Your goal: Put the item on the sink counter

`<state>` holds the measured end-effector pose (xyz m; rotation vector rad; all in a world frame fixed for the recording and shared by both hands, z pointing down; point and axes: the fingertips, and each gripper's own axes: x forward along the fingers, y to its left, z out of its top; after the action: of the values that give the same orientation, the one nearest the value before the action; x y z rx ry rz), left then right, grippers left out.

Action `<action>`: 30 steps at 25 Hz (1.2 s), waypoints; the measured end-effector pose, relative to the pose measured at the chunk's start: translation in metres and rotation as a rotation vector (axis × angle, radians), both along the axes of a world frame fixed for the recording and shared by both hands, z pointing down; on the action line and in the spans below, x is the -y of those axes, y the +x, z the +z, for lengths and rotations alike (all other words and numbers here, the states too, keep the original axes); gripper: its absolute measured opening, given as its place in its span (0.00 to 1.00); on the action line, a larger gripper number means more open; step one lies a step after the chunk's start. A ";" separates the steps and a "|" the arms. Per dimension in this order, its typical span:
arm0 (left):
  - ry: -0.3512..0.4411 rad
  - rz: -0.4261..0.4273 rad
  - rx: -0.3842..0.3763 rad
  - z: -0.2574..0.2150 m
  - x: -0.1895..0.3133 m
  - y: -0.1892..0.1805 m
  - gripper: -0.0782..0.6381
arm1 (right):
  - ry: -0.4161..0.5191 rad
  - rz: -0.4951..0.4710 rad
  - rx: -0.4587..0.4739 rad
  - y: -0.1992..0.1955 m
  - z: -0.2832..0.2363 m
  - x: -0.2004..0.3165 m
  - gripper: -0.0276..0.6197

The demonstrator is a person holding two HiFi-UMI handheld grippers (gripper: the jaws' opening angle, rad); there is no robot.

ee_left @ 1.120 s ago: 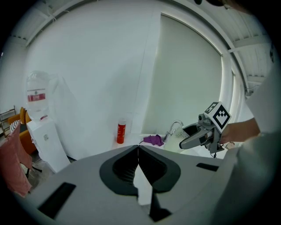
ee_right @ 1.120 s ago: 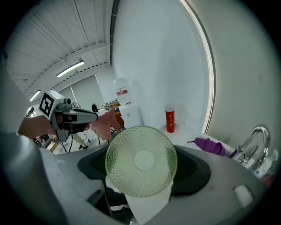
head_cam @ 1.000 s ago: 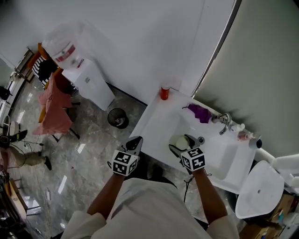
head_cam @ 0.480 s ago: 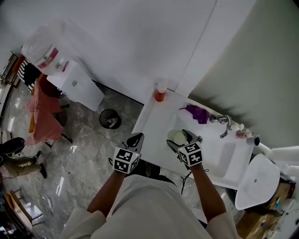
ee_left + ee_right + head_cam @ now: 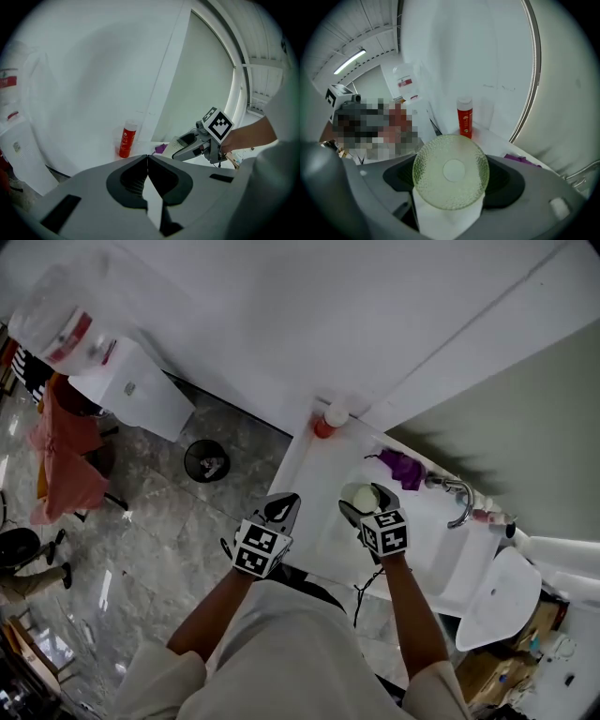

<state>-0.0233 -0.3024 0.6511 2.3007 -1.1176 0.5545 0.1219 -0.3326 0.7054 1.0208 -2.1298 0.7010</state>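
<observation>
Your right hand-held gripper (image 5: 450, 180): glass dish (image 5: 451, 159) covers pad contact. Red bottle (image 5: 322, 427) label too small to read. Water dispenser (image 5: 16, 150) cut off at left gripper view's edge.

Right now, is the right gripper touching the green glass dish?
Touching. In the right gripper view, the right gripper clamps the green glass dish between its jaws.

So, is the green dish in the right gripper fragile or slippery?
Probably fragile: the green dish looks like translucent pebbled glass, so set it down softly. Likely stiff, since it holds a round shape between the jaws. Its bumpy surface may help the grip.
</observation>
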 end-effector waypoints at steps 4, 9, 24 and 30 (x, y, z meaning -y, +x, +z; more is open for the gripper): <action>-0.005 0.008 -0.008 0.007 0.022 -0.004 0.12 | -0.015 0.007 -0.026 -0.001 0.010 0.022 0.68; -0.019 0.010 -0.018 0.023 0.044 -0.007 0.12 | -0.040 0.009 -0.062 -0.001 0.032 0.049 0.68; -0.063 0.027 -0.058 0.066 0.071 -0.004 0.12 | -0.100 0.043 -0.176 0.008 0.109 0.116 0.68; -0.089 0.042 -0.088 0.076 0.069 -0.001 0.12 | -0.112 0.070 -0.169 0.010 0.120 0.137 0.68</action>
<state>-0.0243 -0.3711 0.7275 2.2536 -0.9862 0.5031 0.1321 -0.4694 0.8251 1.0595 -1.8962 0.7324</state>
